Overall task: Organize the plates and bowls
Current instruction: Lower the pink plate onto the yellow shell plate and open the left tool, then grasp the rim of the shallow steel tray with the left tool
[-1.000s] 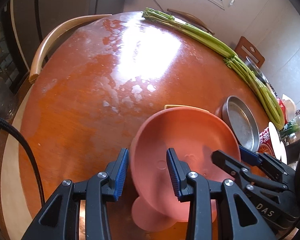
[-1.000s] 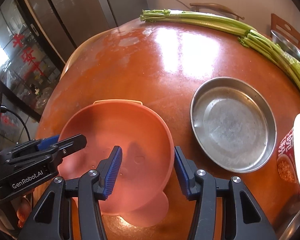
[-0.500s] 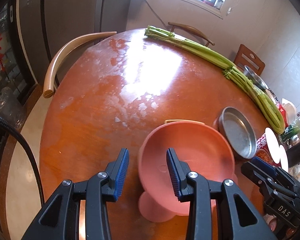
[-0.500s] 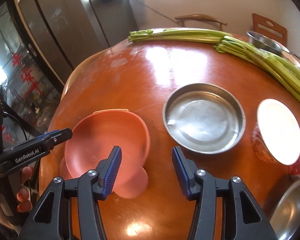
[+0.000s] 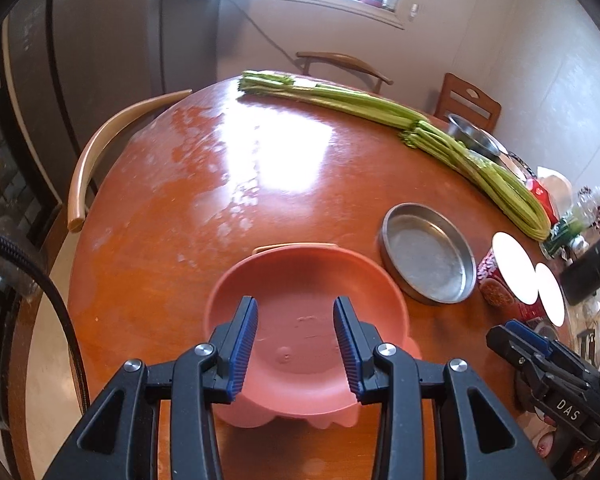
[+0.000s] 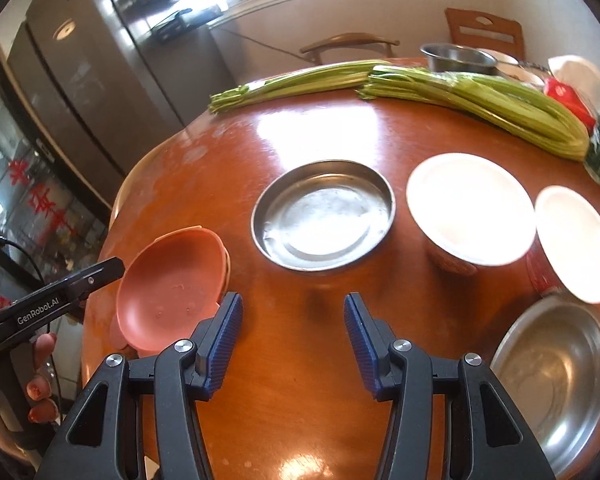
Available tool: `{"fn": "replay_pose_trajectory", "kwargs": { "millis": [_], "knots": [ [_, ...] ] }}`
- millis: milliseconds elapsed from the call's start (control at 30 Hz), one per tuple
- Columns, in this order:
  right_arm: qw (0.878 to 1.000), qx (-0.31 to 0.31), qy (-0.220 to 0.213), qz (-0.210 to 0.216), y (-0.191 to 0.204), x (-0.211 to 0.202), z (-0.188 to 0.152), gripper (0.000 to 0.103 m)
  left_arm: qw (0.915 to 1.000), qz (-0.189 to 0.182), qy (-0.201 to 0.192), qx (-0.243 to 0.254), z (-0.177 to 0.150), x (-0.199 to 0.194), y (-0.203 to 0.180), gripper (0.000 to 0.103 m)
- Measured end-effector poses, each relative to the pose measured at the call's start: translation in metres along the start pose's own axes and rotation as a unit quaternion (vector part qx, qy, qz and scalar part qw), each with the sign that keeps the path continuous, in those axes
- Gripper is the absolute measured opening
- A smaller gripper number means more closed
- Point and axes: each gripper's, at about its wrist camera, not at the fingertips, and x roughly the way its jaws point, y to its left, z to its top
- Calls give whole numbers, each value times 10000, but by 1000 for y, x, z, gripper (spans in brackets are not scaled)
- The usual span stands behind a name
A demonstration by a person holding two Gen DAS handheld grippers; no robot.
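Observation:
A pink plate rests on the round wooden table, stacked on a pale yellow one whose rim peeks out behind it. My left gripper hovers above the pink plate, open, touching nothing. To the right of the plate, my right gripper stands open over bare table, facing a shallow steel plate. Each gripper shows in the other's view: the right one low at the right, the left one at the left edge.
Two red cups with white lids stand right of the steel plate, and a steel bowl sits near the front right. Long celery bunches and a steel pot lie along the far rim. A chair back curves round the left side.
Both grippers have drawn up and back from the pink plate, which stays on the table. The right gripper has swung right, bringing the lidded cups and steel bowl into view.

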Motion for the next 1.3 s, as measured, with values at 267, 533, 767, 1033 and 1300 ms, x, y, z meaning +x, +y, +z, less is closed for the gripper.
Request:
{"fn": "replay_pose_trajectory", "kwargs": {
  "millis": [267,533,767,1033,1300],
  "knots": [
    [9997,246,-68,-23,-18,-7,-4,54,9992,-10,-18,411,12,0,-35,39],
    [9985,548,-61,-22,-30,2,0,54,9965,-86,202,812,30,23,-65,39],
    [9974,716,97,-34,-33,25,6,54,9932,-152,543,1016,53,64,-84,39],
    [9960,860,211,-129,-36,48,14,54,9898,-236,874,1096,68,105,-97,39],
    [9950,929,298,-215,-39,64,18,54,9873,-235,1175,1043,71,138,-100,39]
  ]
}}
